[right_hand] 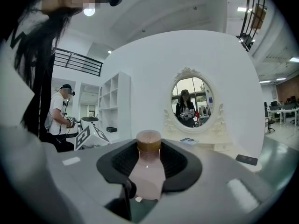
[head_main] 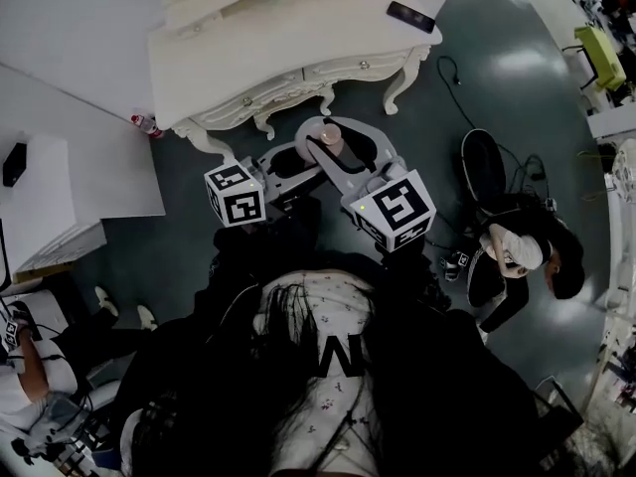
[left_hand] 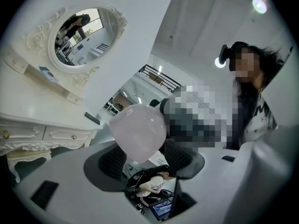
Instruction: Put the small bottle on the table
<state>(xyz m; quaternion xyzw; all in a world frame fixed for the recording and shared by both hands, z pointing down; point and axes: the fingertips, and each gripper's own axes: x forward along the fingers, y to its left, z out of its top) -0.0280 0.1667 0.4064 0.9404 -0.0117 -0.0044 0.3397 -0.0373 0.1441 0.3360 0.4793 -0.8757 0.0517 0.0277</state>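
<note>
The left gripper (left_hand: pixel 148 148) has its jaws partly apart. Its dark pads (left_hand: pixel 111 164) flank the rounded base of the small bottle (left_hand: pixel 138 132) and appear to press on it from both sides. The bottle is pale pink. Its fill level cannot be read in any view.

In the head view the bottle is held off the floor between the two grippers, just in front of the carved front edge of the white dressing table (head_main: pixel 278 38) and not on its top.

The right gripper (right_hand: pixel 149 164) has its jaws drawn in onto the bottle's body, with the pads touching both flanks. The bottle stands upright in this grip, and its wood-coloured cap (right_hand: pixel 148 140) is on, just above the pads.

Behind it is an oval mirror (right_hand: pixel 192 101) on the table, and to the right a dark flat device (head_main: pixel 410 15) lies on the tabletop.
</note>
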